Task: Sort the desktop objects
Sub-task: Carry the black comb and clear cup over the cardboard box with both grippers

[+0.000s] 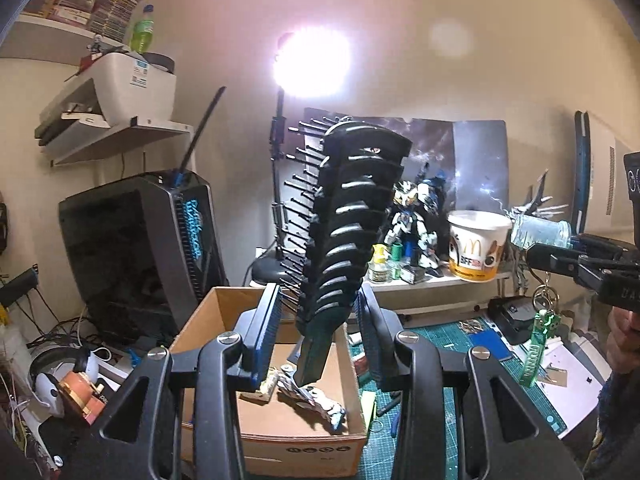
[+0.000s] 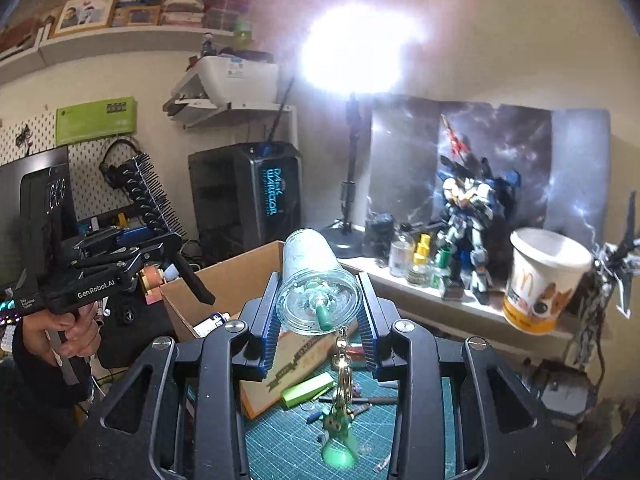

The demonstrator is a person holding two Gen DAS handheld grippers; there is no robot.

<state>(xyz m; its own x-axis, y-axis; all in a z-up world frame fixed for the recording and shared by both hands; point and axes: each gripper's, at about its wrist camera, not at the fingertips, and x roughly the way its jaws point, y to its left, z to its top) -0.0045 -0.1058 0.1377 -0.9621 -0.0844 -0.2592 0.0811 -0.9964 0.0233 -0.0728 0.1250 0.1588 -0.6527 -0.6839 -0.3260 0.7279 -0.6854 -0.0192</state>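
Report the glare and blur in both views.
Left wrist view: the lamp blows out white with a pink halo, while the hairbrush stays sharp. Right wrist view: the same lamp flares wider, and the paper cup looks blurred.

My right gripper (image 2: 320, 316) pinches a clear jar (image 2: 316, 280) between its fingers, base toward the camera, a green keychain (image 2: 340, 428) dangling under it over the cutting mat (image 2: 288, 432). Beyond and left of the fingers sits the open cardboard box (image 2: 224, 280). Far left, my left gripper (image 2: 160, 236) clamps a black vented hairbrush (image 2: 144, 196), bristles right.
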